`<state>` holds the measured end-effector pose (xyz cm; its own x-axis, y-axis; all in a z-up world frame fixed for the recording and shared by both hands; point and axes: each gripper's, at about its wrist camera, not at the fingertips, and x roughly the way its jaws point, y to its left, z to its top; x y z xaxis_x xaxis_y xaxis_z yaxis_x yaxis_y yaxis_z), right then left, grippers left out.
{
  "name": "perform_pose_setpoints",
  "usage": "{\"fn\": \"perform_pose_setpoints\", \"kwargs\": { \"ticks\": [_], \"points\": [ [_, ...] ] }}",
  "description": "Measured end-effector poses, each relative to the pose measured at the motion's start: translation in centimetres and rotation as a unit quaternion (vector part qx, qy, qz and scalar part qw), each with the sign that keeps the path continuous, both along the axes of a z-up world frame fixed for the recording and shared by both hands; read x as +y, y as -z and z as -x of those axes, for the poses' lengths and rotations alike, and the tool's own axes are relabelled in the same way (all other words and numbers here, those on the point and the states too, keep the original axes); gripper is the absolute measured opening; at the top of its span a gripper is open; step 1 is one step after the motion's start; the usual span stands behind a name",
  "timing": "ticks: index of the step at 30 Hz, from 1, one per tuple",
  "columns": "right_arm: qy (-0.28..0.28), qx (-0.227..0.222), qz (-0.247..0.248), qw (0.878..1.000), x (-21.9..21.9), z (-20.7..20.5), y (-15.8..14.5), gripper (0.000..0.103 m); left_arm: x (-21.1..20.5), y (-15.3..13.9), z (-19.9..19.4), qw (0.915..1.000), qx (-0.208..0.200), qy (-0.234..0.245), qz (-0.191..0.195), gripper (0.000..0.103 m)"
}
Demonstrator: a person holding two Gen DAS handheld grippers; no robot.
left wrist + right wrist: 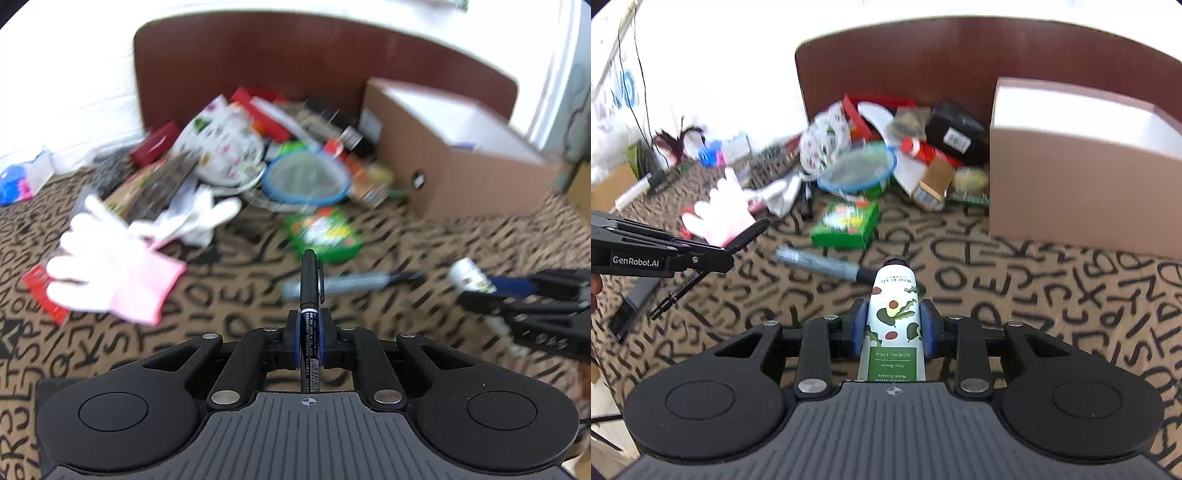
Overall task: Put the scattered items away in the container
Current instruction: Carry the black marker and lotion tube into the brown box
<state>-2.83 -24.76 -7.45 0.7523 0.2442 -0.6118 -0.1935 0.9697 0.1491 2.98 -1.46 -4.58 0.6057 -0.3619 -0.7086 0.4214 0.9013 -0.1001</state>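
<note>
The cardboard box (454, 162), open at the top with a white inside, stands at the upper right of the left wrist view, against a dark red-brown board (295, 62). Just left of it lies the heap of scattered items — a blue-rimmed round lid (306, 179), a white printed pouch (225, 144), red packets and a black packet with a label (956, 133). Nearer, apart from the heap, a green packet (325, 236) and a grey-blue pen (343, 282) lie on the letter-patterned cloth (424, 240), with a white glove with a pink cuff (114, 266) at centre left.

The left gripper (309, 325) is clamped on a black marker (310, 291) that points forward. The right gripper (894, 325) pinches a hand cream tube (894, 321) (avocado print, cap forward) between its blue pads (860, 328)
</note>
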Motion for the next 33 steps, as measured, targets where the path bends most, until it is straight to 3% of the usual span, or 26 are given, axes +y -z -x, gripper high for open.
{"fn": "perform_pose_setpoints", "kwargs": {
  "ticks": [8, 12, 20, 26, 33],
  "points": [
    [0.021, -0.079, 0.011, 0.997, -3.1, -1.3, -5.3, 0.034, -5.7, -5.8, -2.3, 0.9936, -0.054, 0.072, 0.069, 0.004],
    [0.044, -0.120, 0.026, 0.991, -5.7, -3.0, -8.5, 0.034, -10.0, -8.5, -4.7, 0.9885, -0.085, 0.094, 0.082, 0.004],
    [0.103, -0.144, 0.077, 0.981, -11.2, -9.0, -12.6, 0.035, -18.9, -11.3, -11.6, 0.9845, -0.067, 0.121, 0.108, 0.004],
    [0.131, -0.106, 0.088, 0.982, -14.8, -14.2, -10.8, 0.035, -23.5, -9.0, -17.4, 0.9895, -0.018, 0.102, 0.100, 0.004],
    [0.102, -0.038, 0.107, 0.988, -14.8, -19.3, -6.0, 0.035, -26.2, -4.8, -21.8, 0.9940, 0.015, 0.089, 0.060, 0.004]
  ]
}}
